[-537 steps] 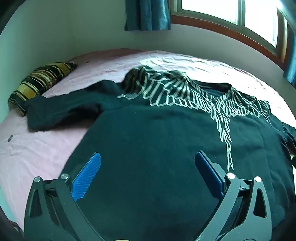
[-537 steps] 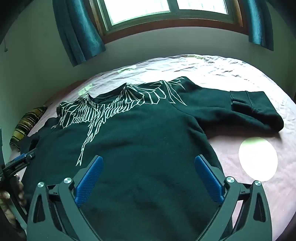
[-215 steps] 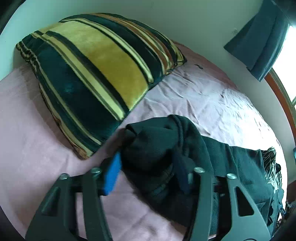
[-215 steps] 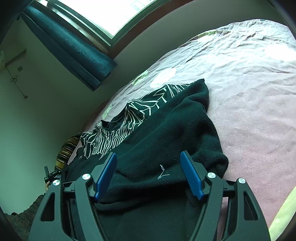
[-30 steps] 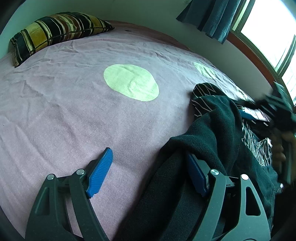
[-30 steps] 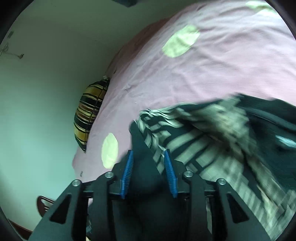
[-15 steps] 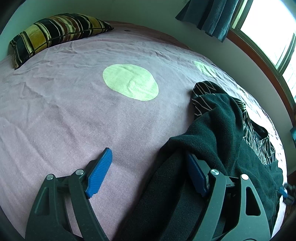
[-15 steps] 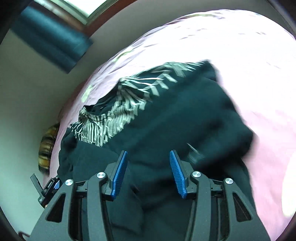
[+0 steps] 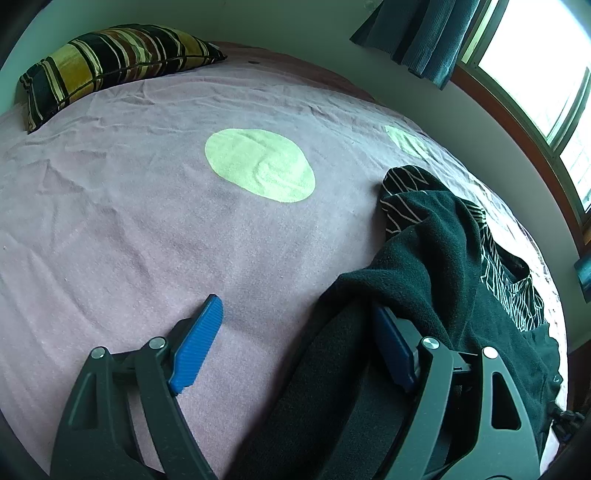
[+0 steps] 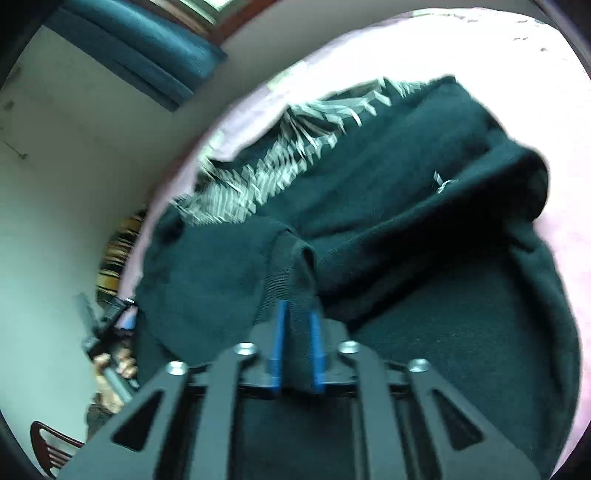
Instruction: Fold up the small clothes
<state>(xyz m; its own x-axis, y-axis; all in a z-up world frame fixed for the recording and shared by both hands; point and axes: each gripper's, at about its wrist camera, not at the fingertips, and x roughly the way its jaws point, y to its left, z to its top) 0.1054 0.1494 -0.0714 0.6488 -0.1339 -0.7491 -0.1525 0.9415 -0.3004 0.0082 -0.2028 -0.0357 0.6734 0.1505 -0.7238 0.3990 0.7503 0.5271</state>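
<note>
A dark green sweater with a white line print lies bunched on the pink bed sheet, its sleeves folded over the body. My left gripper stands open low over the sheet. The sweater's near edge lies against its right finger, and the left finger is over bare sheet. In the right wrist view the sweater fills the middle, blurred. My right gripper is shut on a raised fold of its ribbed edge. The left gripper shows at the far left, held by a person's hand.
A striped yellow and black pillow lies at the bed's far left corner. Pale green circles mark the sheet. A teal curtain and a window are beyond the bed. A wooden chair stands beside it.
My right gripper swung away from the collar, opened over the sweater, then shut on a fold of its edge. It has left the left wrist view. The left gripper has not moved.
</note>
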